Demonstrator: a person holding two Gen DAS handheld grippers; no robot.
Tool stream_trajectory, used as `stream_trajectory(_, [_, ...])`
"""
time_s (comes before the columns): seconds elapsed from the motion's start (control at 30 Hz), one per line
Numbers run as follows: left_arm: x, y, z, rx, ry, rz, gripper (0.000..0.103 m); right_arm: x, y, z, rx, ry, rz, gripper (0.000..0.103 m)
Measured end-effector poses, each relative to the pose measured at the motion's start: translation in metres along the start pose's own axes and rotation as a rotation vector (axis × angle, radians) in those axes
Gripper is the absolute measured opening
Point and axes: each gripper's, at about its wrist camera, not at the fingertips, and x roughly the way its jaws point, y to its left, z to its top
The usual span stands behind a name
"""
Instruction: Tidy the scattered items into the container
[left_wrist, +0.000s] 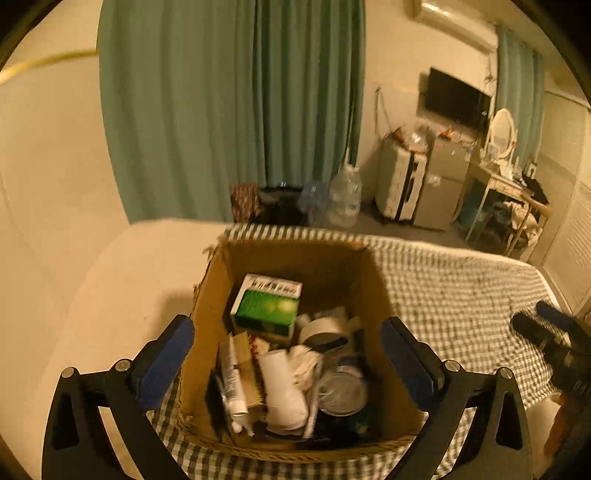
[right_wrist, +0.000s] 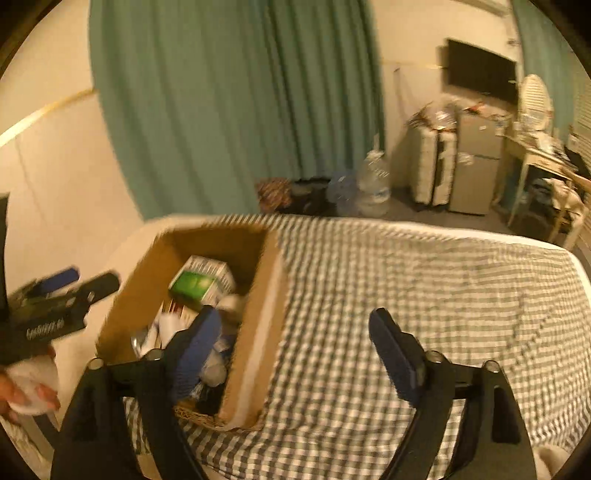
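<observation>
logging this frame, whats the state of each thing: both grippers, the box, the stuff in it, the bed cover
left gripper: open, empty, over the box
right gripper: open, empty, over the box's right wall
cardboard box: open top, upright on the bed, holding items
green and white carton: inside the box, tilted
white tube: inside the box, lying down
checked bed cover: spread flat, nothing on the part seen

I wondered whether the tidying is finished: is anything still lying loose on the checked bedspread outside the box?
No, the checked bedspread shows only bare cloth beside the cardboard box, and both claws are open and empty.
</observation>
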Motion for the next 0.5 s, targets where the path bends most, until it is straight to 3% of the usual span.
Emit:
stream_trajectory(0.13, [-0.032,-0.021,-0.005,-0.001,-0.087,-0.016,0.103,-0.046,-0.022,0.011,0.041,-0.105,-0.084,0.103])
stream_trajectory(0.23, [-0.035,-0.038,-0.014,0.014,-0.087,-0.067,0.103,-0.064,-0.032,0.004,0.03,-0.138,-0.142,0.103])
stream_trajectory(0.33, [-0.03,-0.056,-0.031,0.041,-0.045,-0.051,0.103,-0.06,-0.036,-0.016,0.022,-0.104,-0.222,0.103])
stream_trajectory(0.5, [-0.024,-0.067,-0.075,0.051,-0.042,-0.006,0.103,-0.038,-0.042,-0.071,0.057,-0.001,-0.228,0.103])
